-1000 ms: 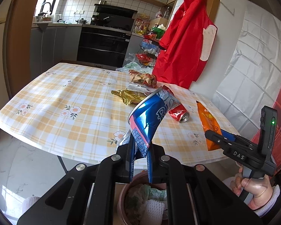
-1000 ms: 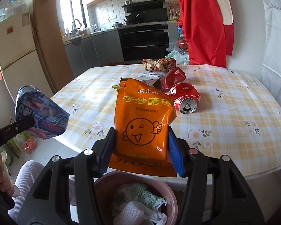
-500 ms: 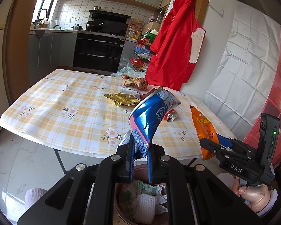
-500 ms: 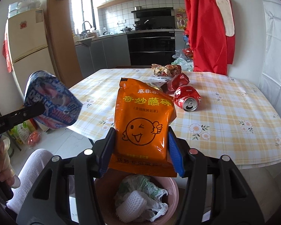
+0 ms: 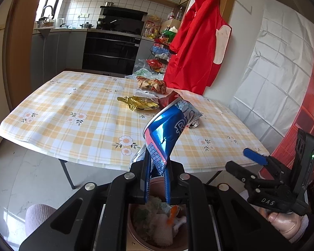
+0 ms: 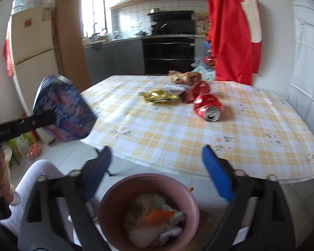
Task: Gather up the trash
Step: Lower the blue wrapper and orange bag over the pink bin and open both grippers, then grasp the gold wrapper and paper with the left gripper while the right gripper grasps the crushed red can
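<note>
We hold two grippers above a pink bin [image 6: 148, 190] that sits on the floor just off the near edge of a table [image 6: 251, 138] covered in yellow-checked cloth. Our right gripper [image 6: 157, 173] has just been opening: its blue-padded jaws stand wide apart with nothing between them. An orange wrapper [image 6: 157, 216] lies in the bin on top of pale crumpled trash. Our left gripper [image 5: 157, 179] is clamped on the bottom edge of a blue snack bag [image 5: 169, 129], which stands up from the jaws, above the bin's rim.

On the table, a crushed red can [image 6: 208, 106] lies on its side toward the right, well back from the near edge. Beyond it are a red wrapper [image 6: 196, 91], a gold wrapper [image 6: 159, 96] and a crumpled patterned wrapper [image 6: 185, 77] near the far edge. The near half of the cloth is bare. A red garment [image 6: 232, 29] hangs at the table's far right corner. Open floor lies to the table's left.
</note>
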The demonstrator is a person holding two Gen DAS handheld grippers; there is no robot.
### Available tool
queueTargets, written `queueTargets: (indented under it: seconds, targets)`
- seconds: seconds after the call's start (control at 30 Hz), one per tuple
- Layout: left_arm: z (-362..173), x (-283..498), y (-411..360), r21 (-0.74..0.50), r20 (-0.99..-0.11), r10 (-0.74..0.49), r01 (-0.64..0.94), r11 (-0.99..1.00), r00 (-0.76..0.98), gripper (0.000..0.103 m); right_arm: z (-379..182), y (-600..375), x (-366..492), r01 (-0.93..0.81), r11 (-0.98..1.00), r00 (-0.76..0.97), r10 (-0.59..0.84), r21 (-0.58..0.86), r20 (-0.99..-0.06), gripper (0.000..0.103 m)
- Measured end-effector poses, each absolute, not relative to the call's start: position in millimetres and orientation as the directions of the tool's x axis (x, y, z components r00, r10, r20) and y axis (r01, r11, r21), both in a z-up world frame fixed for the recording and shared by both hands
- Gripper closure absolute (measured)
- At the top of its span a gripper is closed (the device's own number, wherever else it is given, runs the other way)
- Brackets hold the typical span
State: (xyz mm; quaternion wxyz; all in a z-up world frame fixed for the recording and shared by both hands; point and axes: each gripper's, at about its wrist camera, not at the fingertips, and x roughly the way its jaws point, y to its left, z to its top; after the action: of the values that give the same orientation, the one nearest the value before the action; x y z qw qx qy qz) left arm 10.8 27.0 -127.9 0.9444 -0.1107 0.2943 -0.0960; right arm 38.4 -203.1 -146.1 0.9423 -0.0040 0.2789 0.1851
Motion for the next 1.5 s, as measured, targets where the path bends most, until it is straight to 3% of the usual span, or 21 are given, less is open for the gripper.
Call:
queueTargets:
  seconds: [0.27, 0.97, 1.03, 1.07, 1.1, 1.4, 1.5]
  targets:
    - [-129.9, 10.8, 21.5, -0.267, -0.544, -0.264, 0.134, 0.954, 0.796, 0.092, -139.7, -224.9, 41.1, -0.203, 0.974, 0.834, 0.225, 0.098, -0.504, 0.006]
    - [-125.9, 21.9, -16.2, -0.249, -0.544, -0.332, 0.229, 0.941, 0.77, 0.091, -145.5, -251.4, 47.4, -0.111, 0.977, 0.829, 0.191, 0.181, -0.526, 0.006]
    - [-124.1, 23.3, -18.5, -0.248, -0.54, -0.334, 0.233, 0.94, 0.773, 0.077, -146.4, -253.3, 47.5, -0.11, 0.976, 0.827, 0.195, 0.189, -0.527, 0.006]
    - [-122.5, 22.4, -17.6, -0.254, -0.529, -0.335, 0.231, 0.939, 0.78, 0.062, -147.1, -253.7, 47.2, -0.109, 0.976, 0.827, 0.193, 0.187, -0.528, 0.006]
    - [-121.1, 21.6, -16.0, -0.26, -0.52, -0.336, 0.229, 0.938, 0.785, 0.056, -147.5, -253.9, 47.6, -0.108, 0.977, 0.826, 0.192, 0.186, -0.53, 0.006]
    - [-117.7, 25.0, 3.5, -0.262, -0.506, -0.264, 0.146, 0.954, 0.821, 0.021, -153.3, -254.6, 50.8, -0.103, 0.976, 0.813, 0.195, 0.193, -0.549, 0.006]
    - [-118.8, 29.8, 10.6, -0.261, -0.506, -0.242, 0.121, 0.958, 0.828, 0.014, -156.4, -254.8, 52.5, -0.104, 0.977, 0.809, 0.192, 0.187, -0.556, 0.006]
